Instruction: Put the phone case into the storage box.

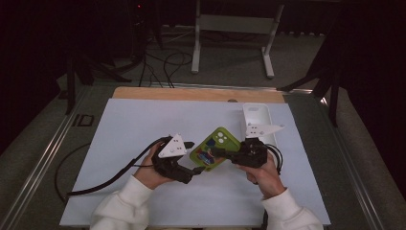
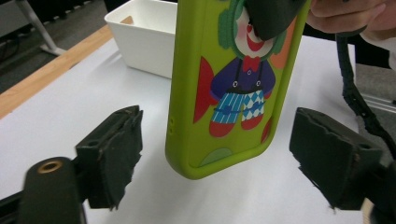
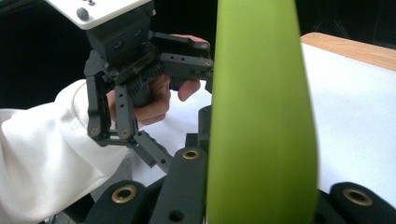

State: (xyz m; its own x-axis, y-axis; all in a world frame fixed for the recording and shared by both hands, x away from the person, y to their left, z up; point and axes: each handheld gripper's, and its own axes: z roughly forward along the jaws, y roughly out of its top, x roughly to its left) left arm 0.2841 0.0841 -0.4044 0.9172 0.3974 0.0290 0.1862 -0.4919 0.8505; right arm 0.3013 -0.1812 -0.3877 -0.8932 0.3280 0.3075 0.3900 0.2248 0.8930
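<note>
A lime-green phone case point(image 1: 216, 146) with a clown picture on its back is held above the white mat. My right gripper point(image 1: 219, 153) is shut on one end of it; in the left gripper view its black jaw overlaps the clown's head. In the right gripper view the case point(image 3: 261, 116) stands edge-on between the right gripper's point(image 3: 266, 196) jaws. My left gripper point(image 2: 224, 154) is open, its pads point(image 2: 116, 149) on either side of the case's point(image 2: 233, 84) free end, with a gap on both sides.
A white rectangular bin point(image 1: 258, 122) stands at the far right of the mat point(image 1: 143, 124), just behind the right hand. A wooden table edge point(image 1: 191, 93) runs along the back. Black cables trail from both grippers toward the person.
</note>
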